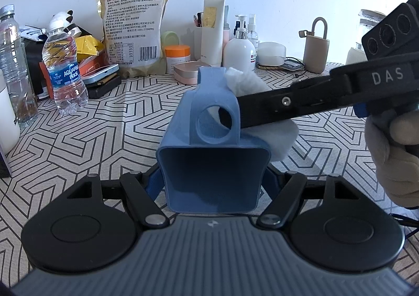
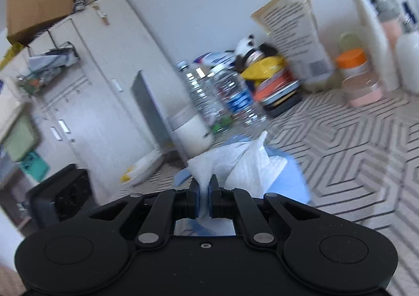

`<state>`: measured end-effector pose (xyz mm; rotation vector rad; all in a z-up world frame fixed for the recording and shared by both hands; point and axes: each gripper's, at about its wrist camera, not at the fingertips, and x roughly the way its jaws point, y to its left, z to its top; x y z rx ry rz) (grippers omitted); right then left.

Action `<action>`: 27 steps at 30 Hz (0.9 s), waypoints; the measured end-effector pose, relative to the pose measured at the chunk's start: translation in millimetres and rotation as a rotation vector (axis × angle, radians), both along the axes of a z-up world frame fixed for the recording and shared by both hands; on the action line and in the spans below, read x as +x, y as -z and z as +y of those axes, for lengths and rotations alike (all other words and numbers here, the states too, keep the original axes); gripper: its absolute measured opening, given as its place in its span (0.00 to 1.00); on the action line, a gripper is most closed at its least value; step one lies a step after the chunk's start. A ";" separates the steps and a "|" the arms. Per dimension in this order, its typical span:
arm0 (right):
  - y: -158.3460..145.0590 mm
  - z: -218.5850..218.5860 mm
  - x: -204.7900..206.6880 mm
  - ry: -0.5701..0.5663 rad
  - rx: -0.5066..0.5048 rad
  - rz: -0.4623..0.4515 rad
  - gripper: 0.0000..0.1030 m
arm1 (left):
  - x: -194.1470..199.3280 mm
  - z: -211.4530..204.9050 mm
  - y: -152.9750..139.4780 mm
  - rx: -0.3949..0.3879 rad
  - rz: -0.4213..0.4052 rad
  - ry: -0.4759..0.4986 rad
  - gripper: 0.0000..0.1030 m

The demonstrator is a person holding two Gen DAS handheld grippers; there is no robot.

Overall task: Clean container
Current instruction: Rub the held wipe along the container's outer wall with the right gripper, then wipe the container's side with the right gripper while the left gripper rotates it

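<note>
Two claws clamped — left claw on blue container, right claw on tissue.

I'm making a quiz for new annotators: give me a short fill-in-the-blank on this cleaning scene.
1. The left hand-held gripper is shut on a ____ container.
2. The right hand-held gripper pinches a white ____.
3. The jar near the back wall has an ____ lid.

Missing words: blue; tissue; orange
</note>
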<state>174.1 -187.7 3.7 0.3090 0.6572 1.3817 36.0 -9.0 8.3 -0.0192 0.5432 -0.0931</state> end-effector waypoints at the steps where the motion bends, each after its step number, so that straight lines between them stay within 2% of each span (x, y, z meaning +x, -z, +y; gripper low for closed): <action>1: 0.0 0.7 -1.1 -0.010 0.001 0.000 0.04 | -0.1 -0.3 0.0 0.001 0.000 0.000 0.71; 7: 0.4 -0.5 -1.4 -0.008 -0.001 0.000 0.04 | 0.1 0.5 0.0 0.002 0.000 0.001 0.71; 14: -0.6 -7.4 2.9 0.064 -0.016 -0.019 0.04 | 0.0 1.2 0.3 0.003 -0.001 0.000 0.71; 18: -1.3 -5.9 2.8 0.052 -0.017 -0.022 0.04 | -0.6 0.3 0.6 0.004 -0.001 0.000 0.71; 23: -1.3 6.8 -0.6 -0.047 0.007 0.023 0.04 | -0.9 -0.5 0.8 0.005 0.001 -0.006 0.72; 27: -2.8 6.2 0.9 -0.012 0.001 0.022 0.04 | -1.2 -0.2 0.8 0.005 0.001 -0.003 0.72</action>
